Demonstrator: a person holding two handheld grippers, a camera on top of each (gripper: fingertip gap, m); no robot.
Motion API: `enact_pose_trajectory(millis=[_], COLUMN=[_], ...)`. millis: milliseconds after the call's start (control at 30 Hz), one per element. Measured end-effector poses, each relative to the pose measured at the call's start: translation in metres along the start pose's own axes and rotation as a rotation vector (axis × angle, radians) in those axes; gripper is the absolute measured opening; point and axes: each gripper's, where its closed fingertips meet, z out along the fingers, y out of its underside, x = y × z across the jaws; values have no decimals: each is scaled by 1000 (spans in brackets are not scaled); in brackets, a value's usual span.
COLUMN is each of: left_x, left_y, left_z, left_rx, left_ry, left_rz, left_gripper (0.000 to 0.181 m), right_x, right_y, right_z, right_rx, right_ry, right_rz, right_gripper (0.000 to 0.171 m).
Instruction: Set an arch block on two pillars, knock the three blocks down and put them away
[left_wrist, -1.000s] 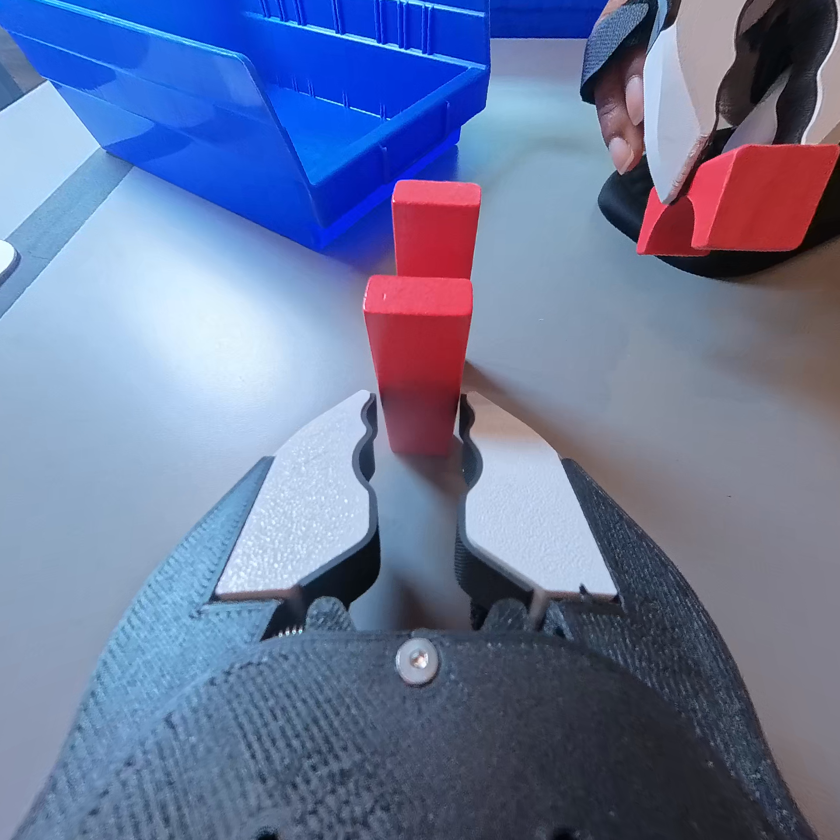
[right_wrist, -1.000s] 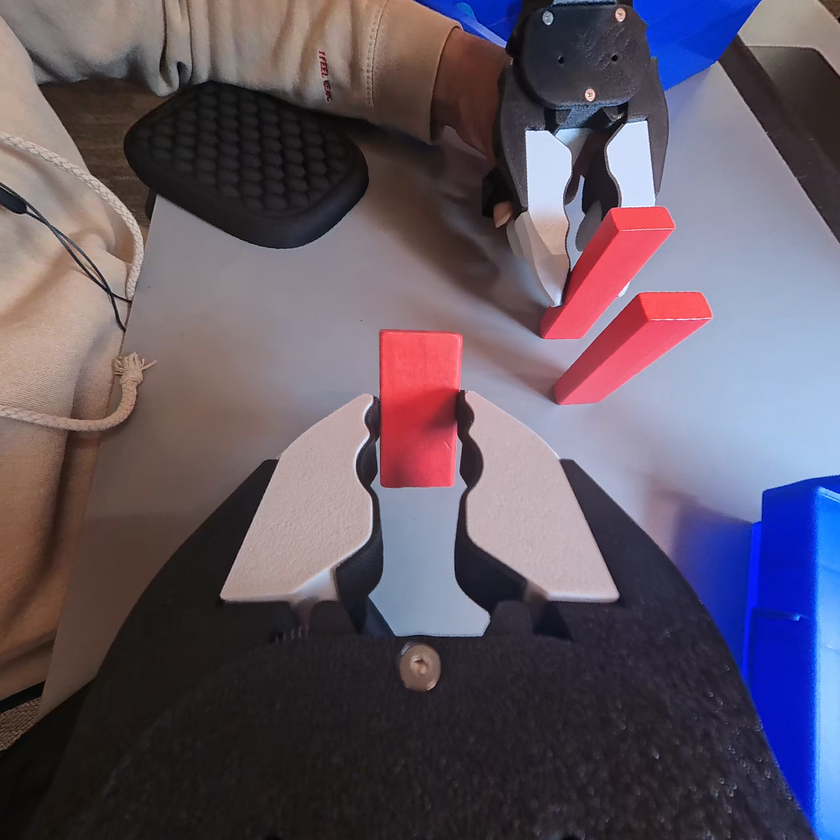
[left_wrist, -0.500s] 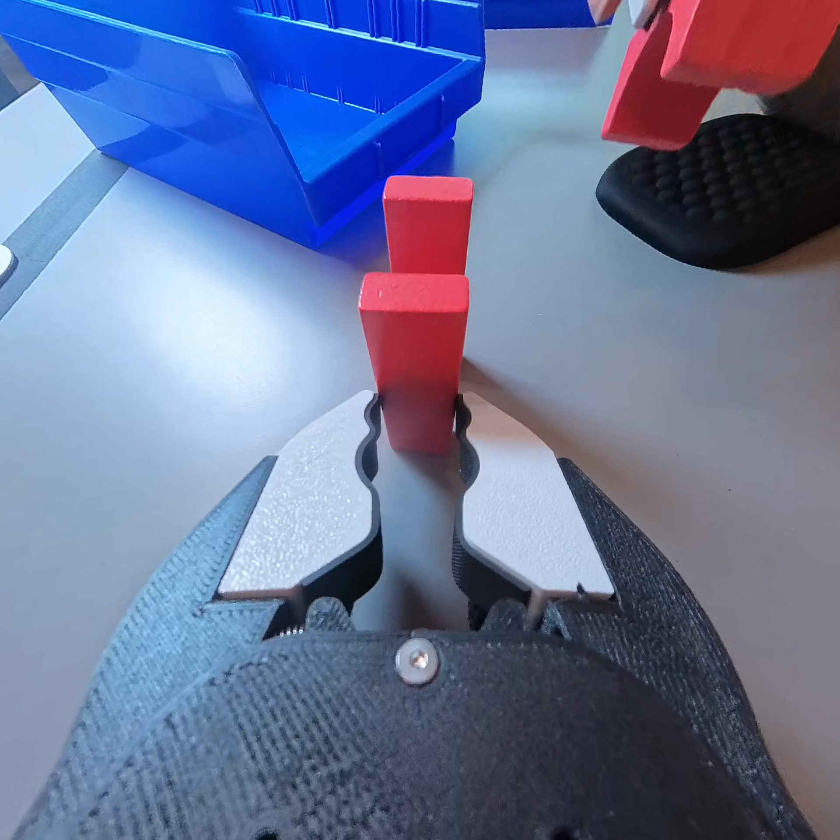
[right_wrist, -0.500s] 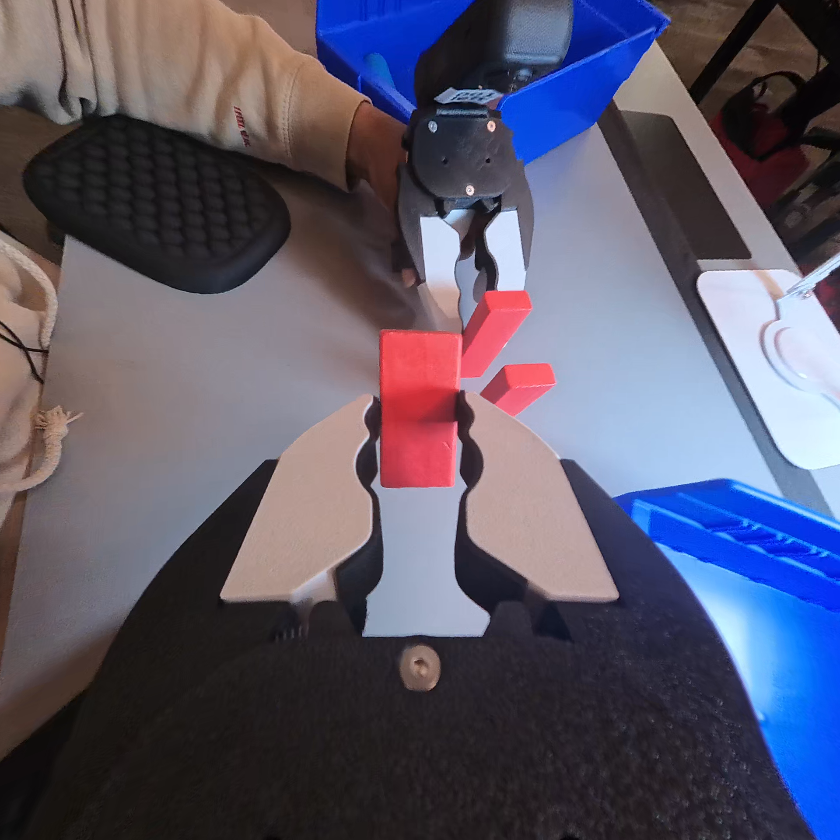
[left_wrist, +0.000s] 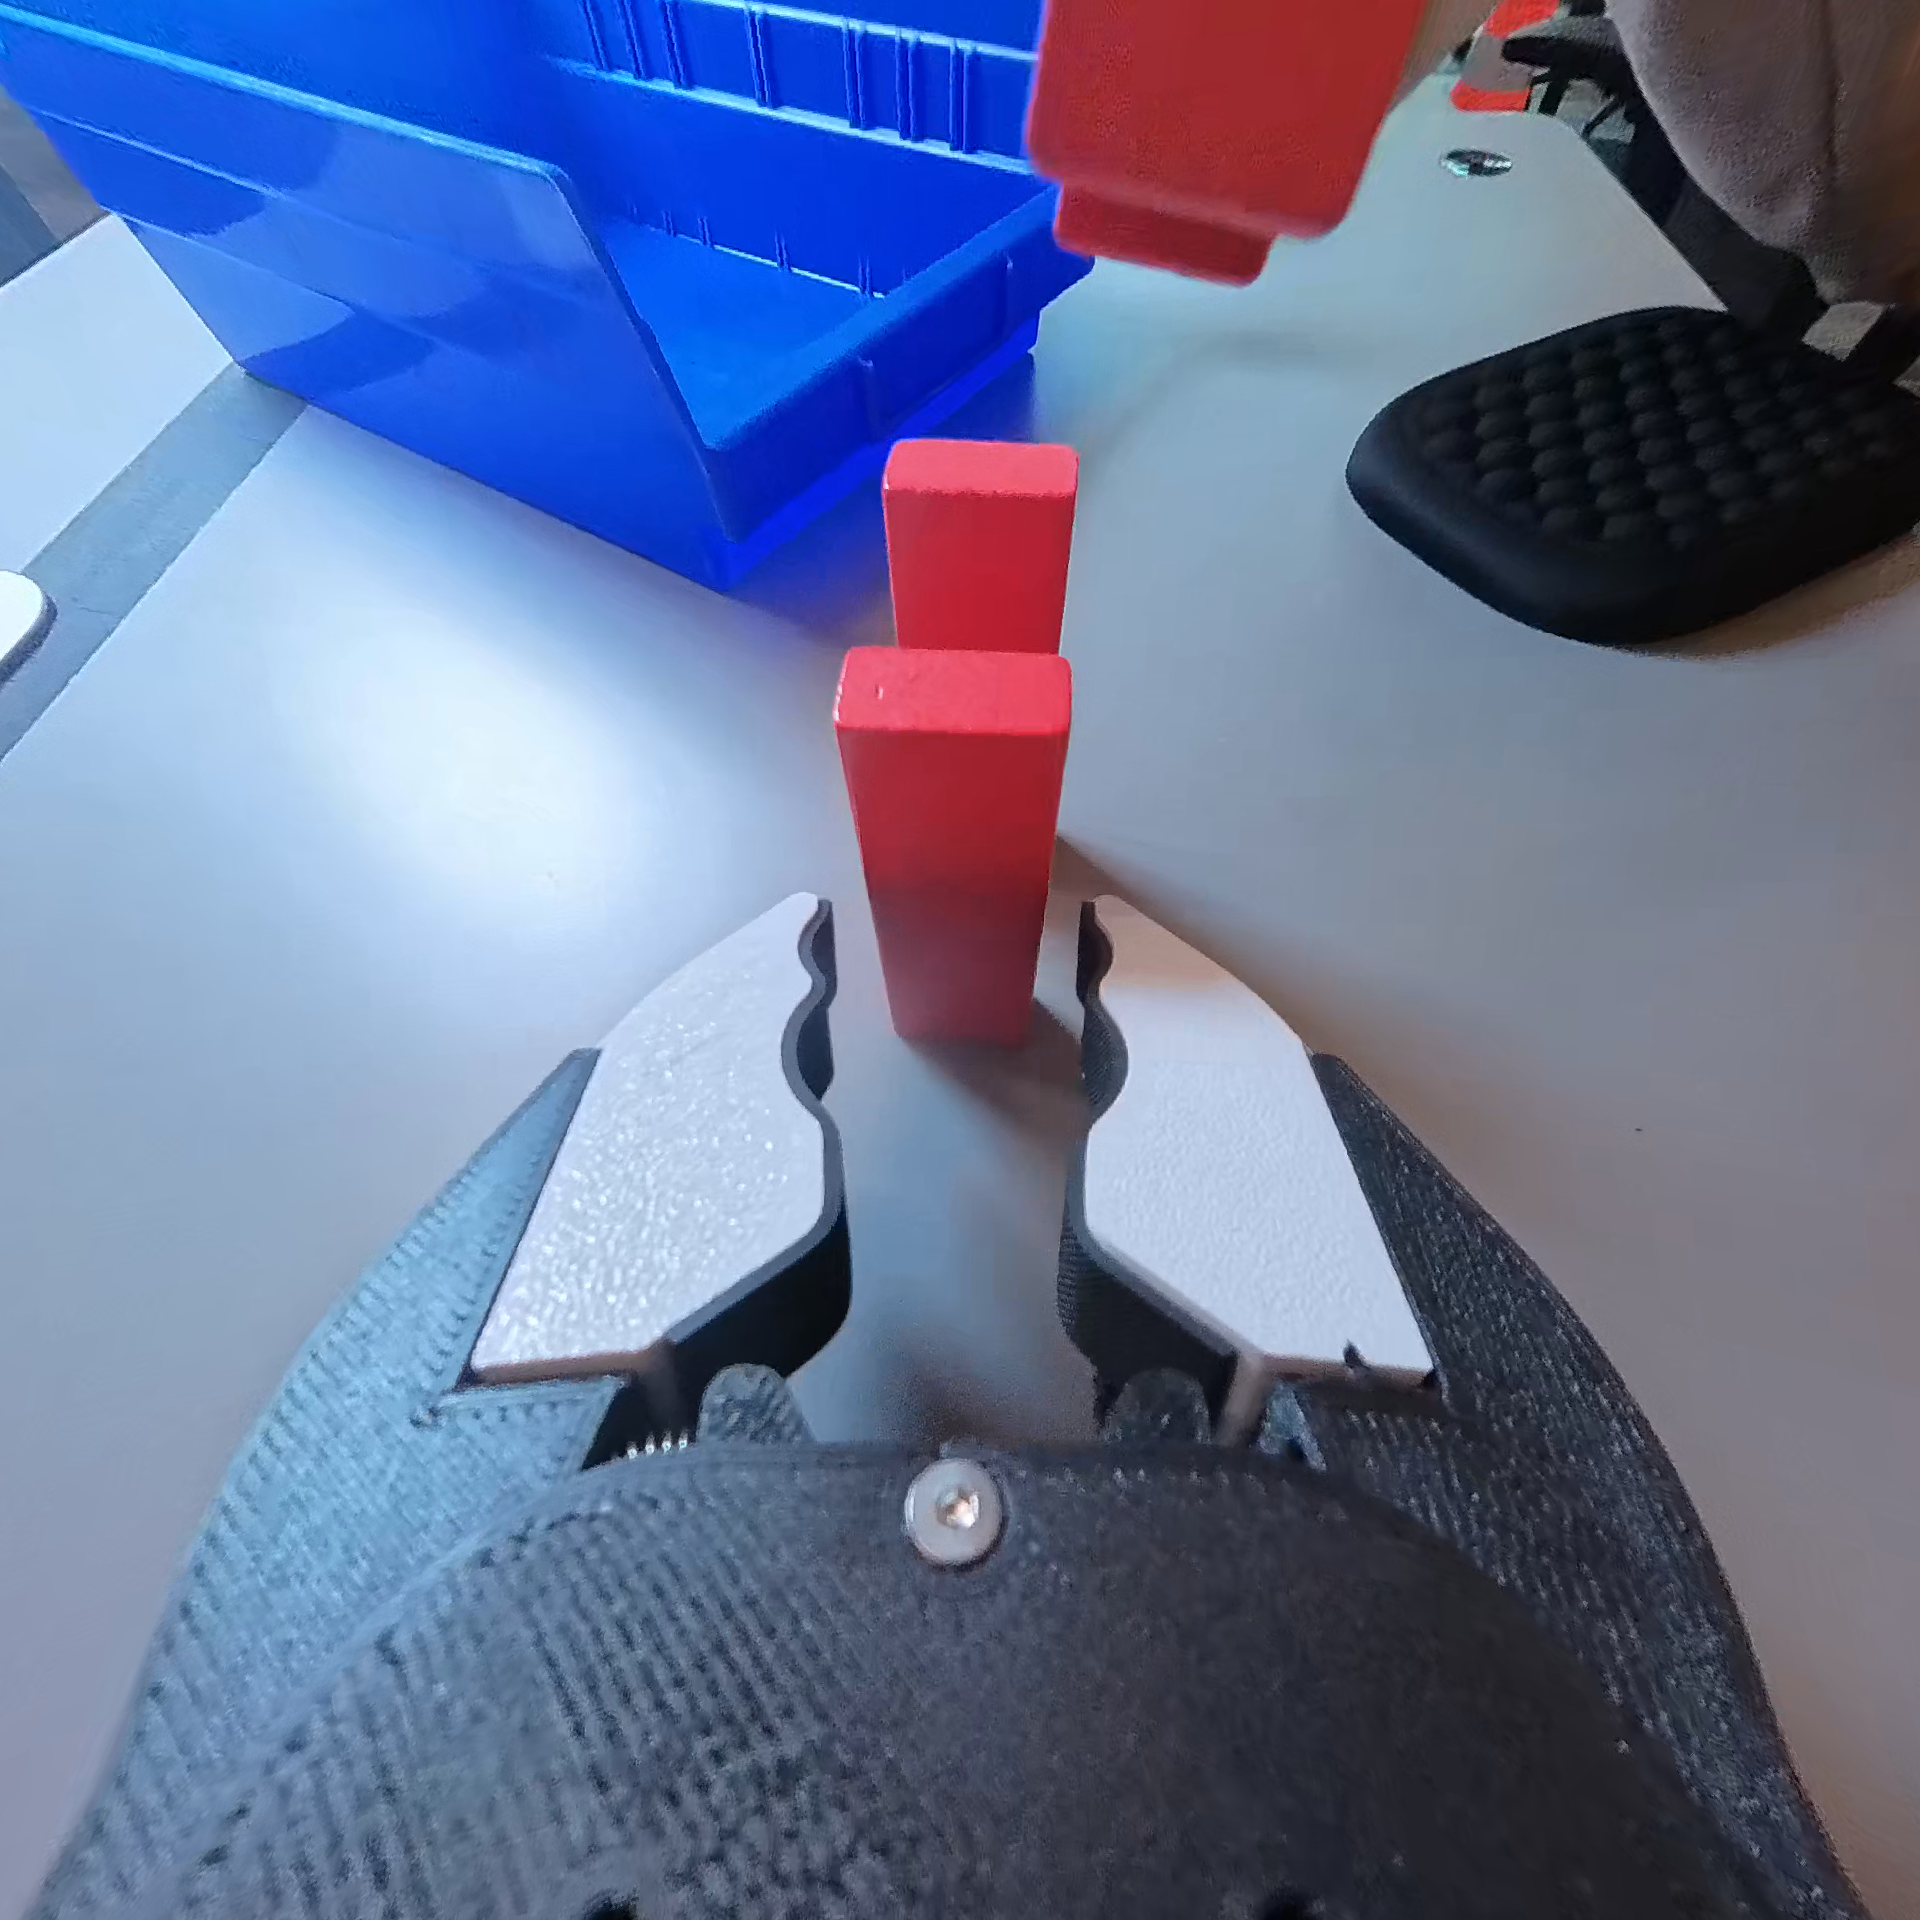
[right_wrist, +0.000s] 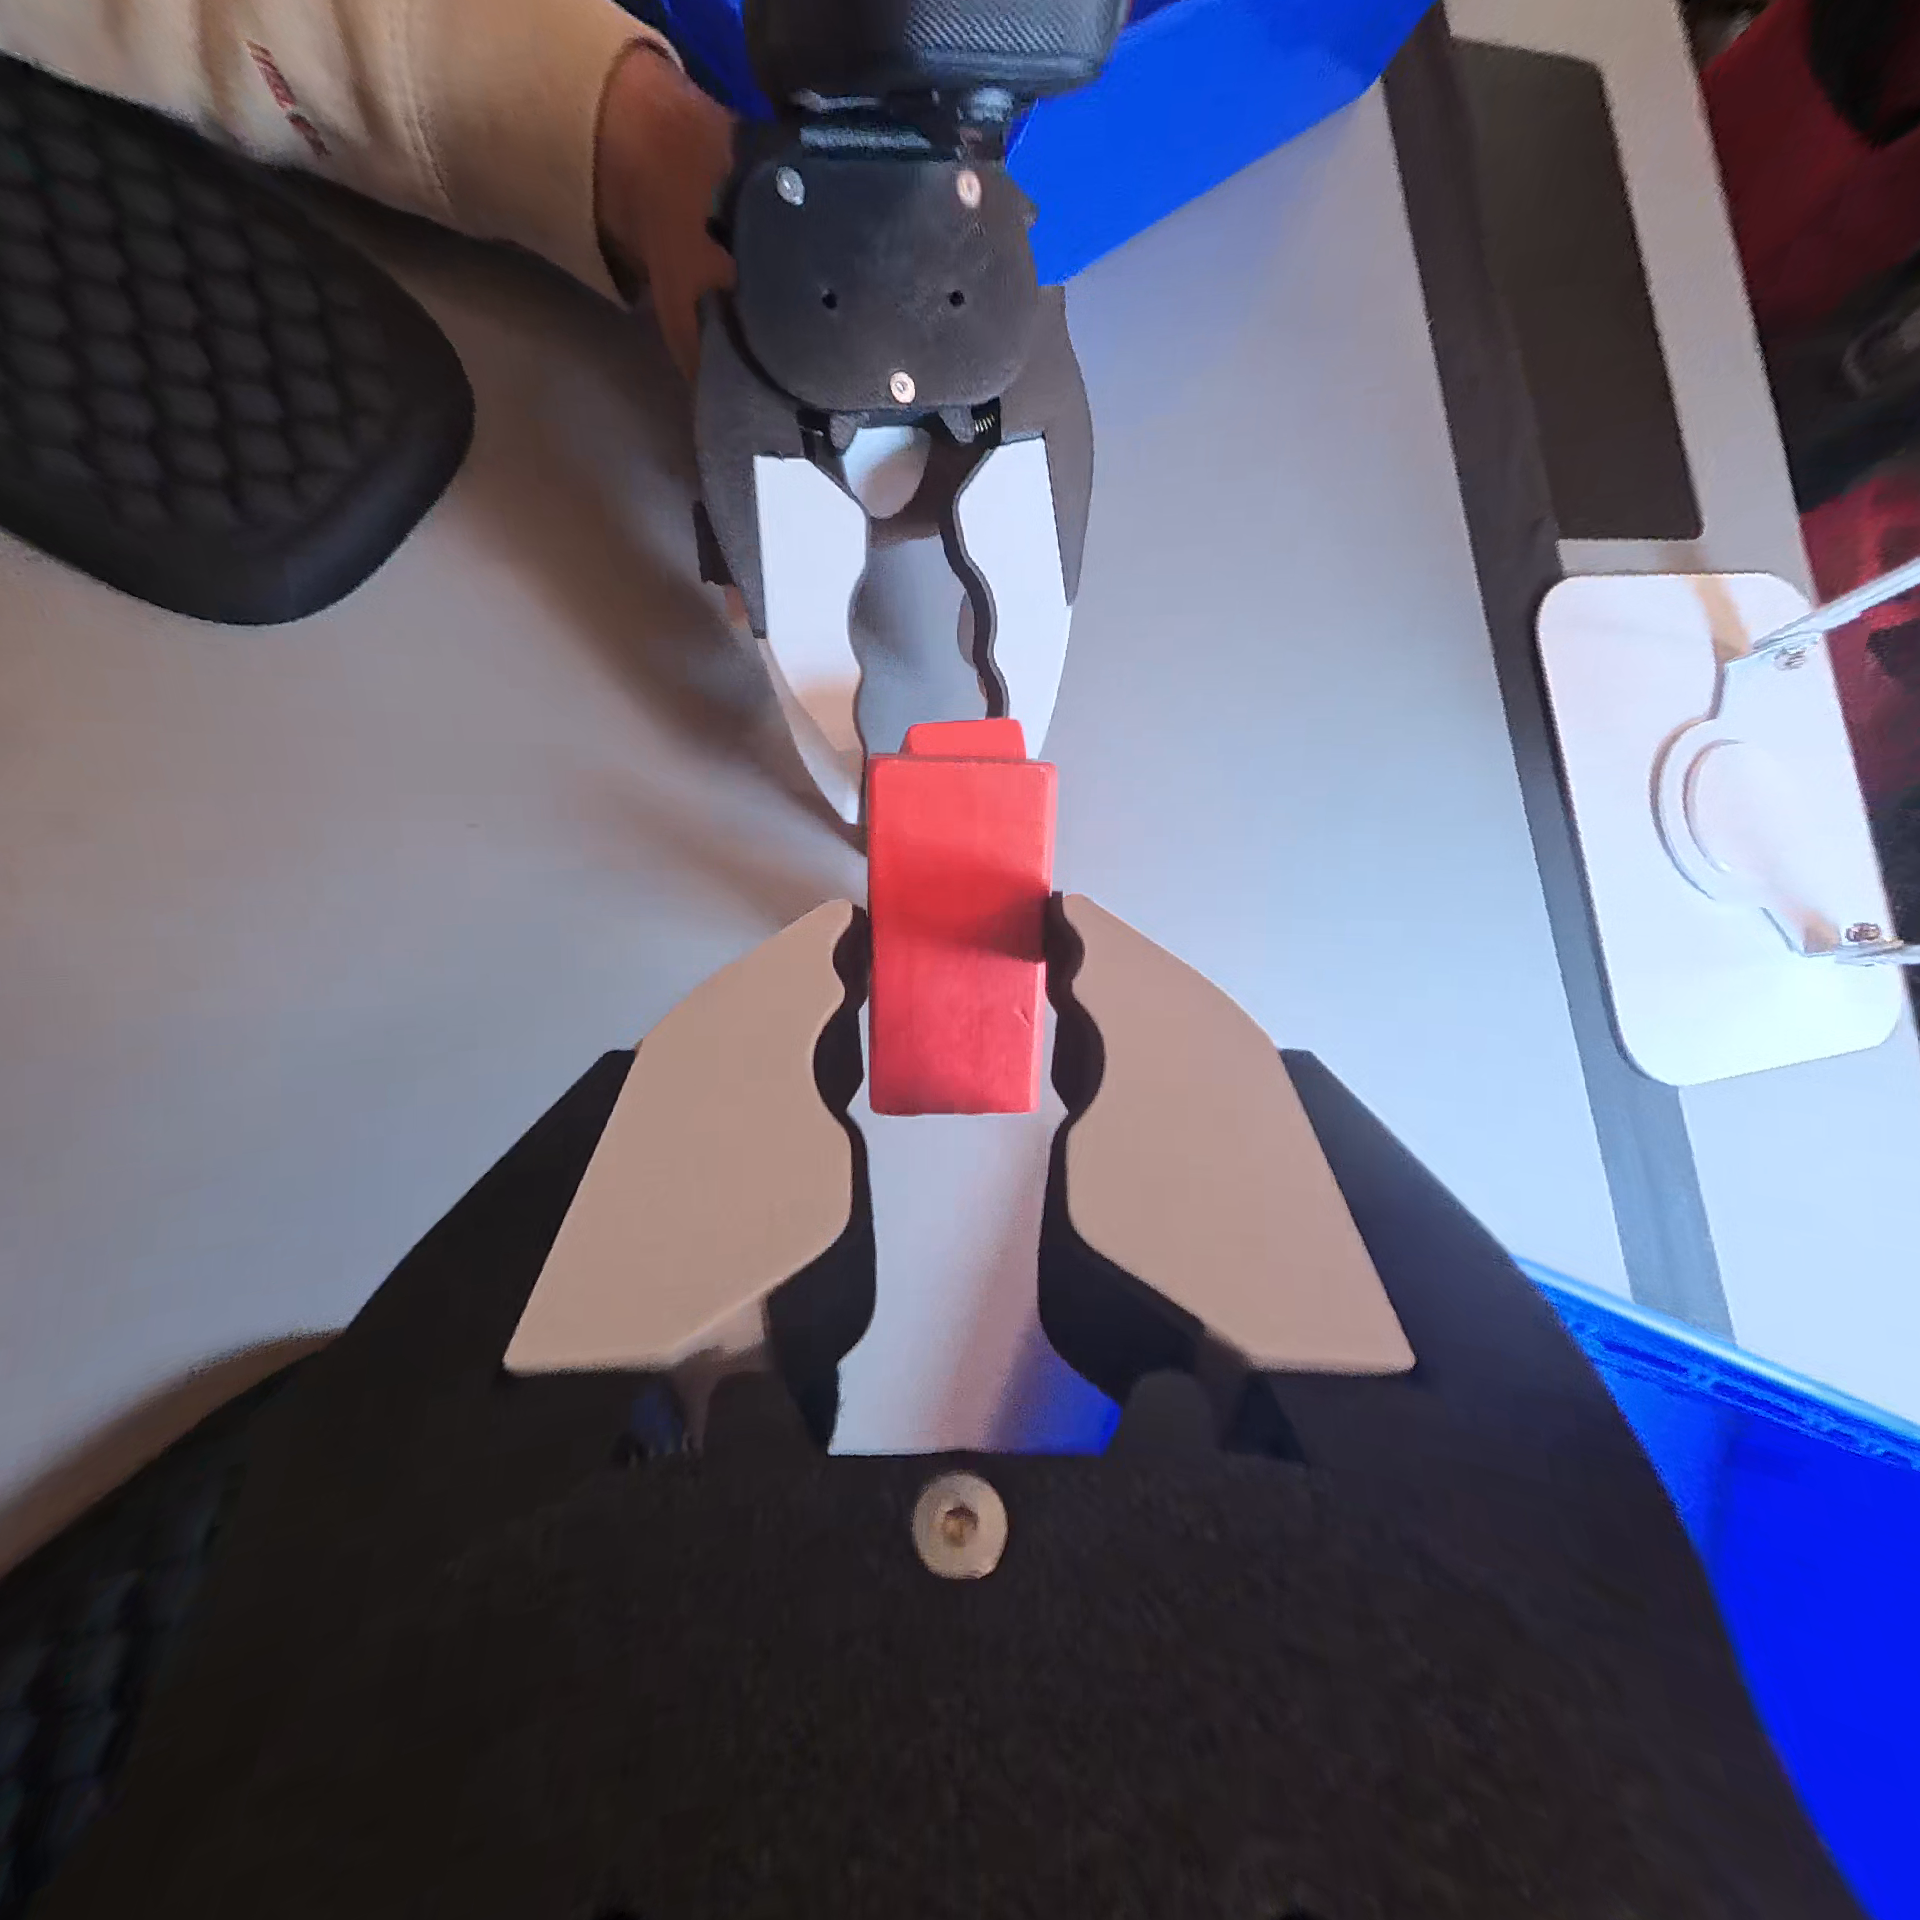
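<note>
Left wrist view: beyond the left claw (left_wrist: 954, 971), a glossy blue bin (left_wrist: 582, 301) waits on the matte grey counter (left_wrist: 364, 790) for storage. That claw's jaws stand apart around the near pillar (left_wrist: 951, 831); the far pillar (left_wrist: 977, 556) stands behind. Right claw (right_wrist: 956, 971) clamps the red arch block (right_wrist: 956, 935) overhead, apparently aligned for lowering.

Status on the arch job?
Done: both pillars stand upright; left gripper is open around the near one. In hand: right gripper holds the arch above them. Left: seat it, topple all three, bin them.
</note>
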Motion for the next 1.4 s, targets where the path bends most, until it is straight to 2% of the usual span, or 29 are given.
enact_pose_trajectory(millis=[200,467,1400], left_x=[2,3,3], left_y=[-1,1,5], left_z=[-5,-10,-20], left_rx=[13,24,27], left_ry=[-19,-26,-41], left_rz=[3,2,-3], left_gripper=[47,47,49], right_x=[12,14,13], right_y=[-9,-3,-1], right_z=[21,36,42], right_rx=[-179,-308,-320], right_ry=[-98,-147,-147], right_rz=[-12,-45,-99], right_gripper=[32,33,33])
